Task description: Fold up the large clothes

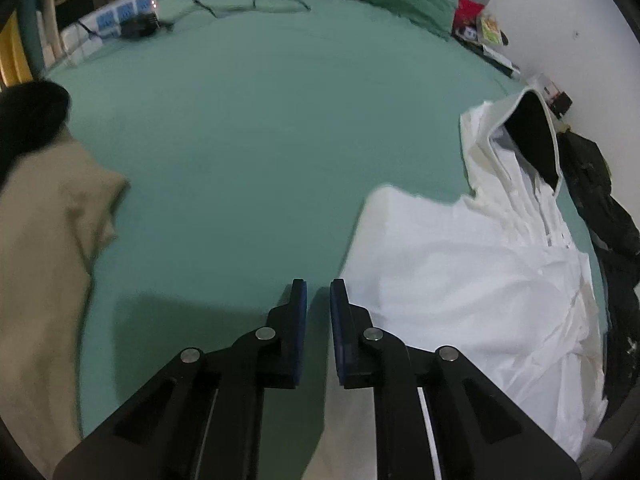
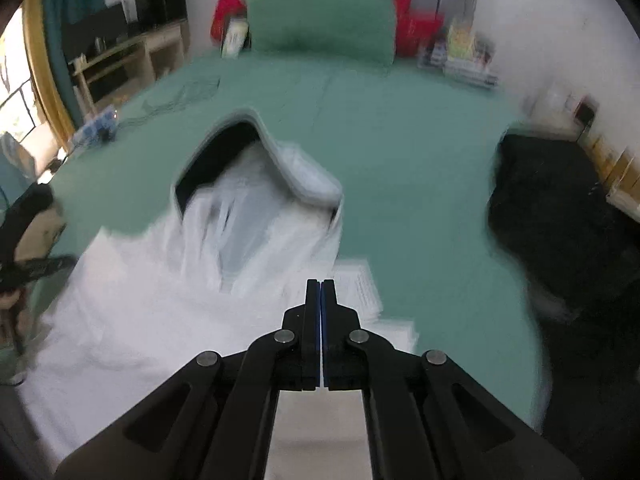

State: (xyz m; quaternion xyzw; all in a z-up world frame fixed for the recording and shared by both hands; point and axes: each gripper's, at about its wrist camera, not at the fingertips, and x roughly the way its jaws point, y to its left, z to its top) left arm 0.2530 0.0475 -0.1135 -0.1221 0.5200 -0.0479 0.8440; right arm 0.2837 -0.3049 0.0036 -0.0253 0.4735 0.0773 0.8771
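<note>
I am holding my left gripper (image 1: 318,292) over the green bed sheet (image 1: 248,152), its jaws standing a little apart with nothing between them; only bare sheet is showing in the gap. My right gripper (image 2: 321,292) is pointing down at the bed with its jaws pressed together, the blue pads meeting. Whether a thin edge of cloth is caught between them I cannot tell, as this view is blurred.

The white hooded jacket (image 1: 460,264) is lying spread on the sheet, to the right of my left gripper, its near edge just beside the right finger. Its hood (image 1: 532,136) is standing open toward the wall, showing a dark lining. From the right wrist view the jacket (image 2: 160,312) is filling the lower left, with the hood (image 2: 256,152) toward the green pillow (image 2: 320,24) at the head of the bed.

A beige garment (image 1: 44,248) is lying at the left edge of the bed, and a pile of dark clothes (image 2: 560,216) is sitting at the right side, well apart from the jacket.
</note>
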